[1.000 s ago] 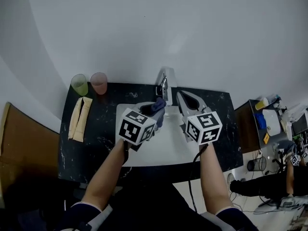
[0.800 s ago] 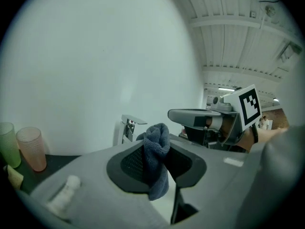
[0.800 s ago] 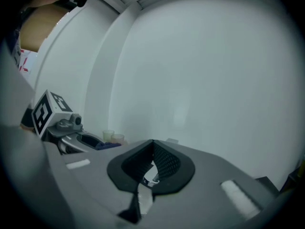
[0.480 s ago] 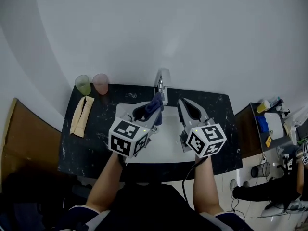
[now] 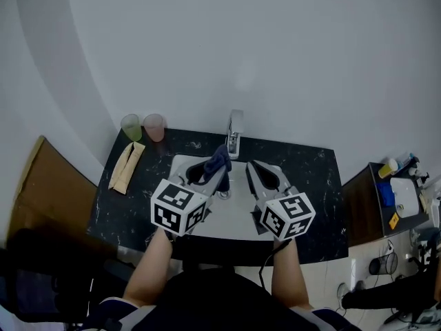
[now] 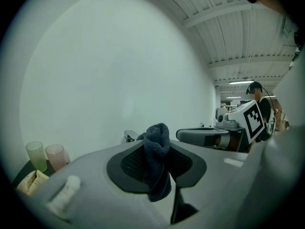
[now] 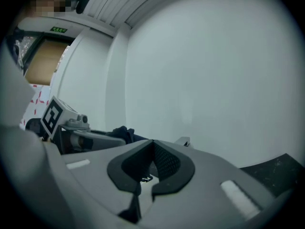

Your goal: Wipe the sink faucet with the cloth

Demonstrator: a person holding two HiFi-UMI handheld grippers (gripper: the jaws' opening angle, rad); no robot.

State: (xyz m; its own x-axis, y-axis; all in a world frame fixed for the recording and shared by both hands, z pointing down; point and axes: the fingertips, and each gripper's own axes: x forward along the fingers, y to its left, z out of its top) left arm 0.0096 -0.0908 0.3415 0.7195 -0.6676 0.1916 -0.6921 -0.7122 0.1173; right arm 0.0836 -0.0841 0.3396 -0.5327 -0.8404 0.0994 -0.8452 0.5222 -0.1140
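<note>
Left gripper [image 5: 209, 169] clamps the dark cloth [image 5: 220, 158] just beside the faucet [image 5: 235, 131]; contact cannot be confirmed. Right gripper [image 5: 252, 165] is closed and empty. Wiping judged still outstanding.

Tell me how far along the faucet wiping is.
Done: the dark cloth is picked up, pinched in the left gripper. In hand: it hangs close by the faucet, over the sink. Left: the wiping itself; contact isn't visible. The right gripper is shut and empty.
</note>
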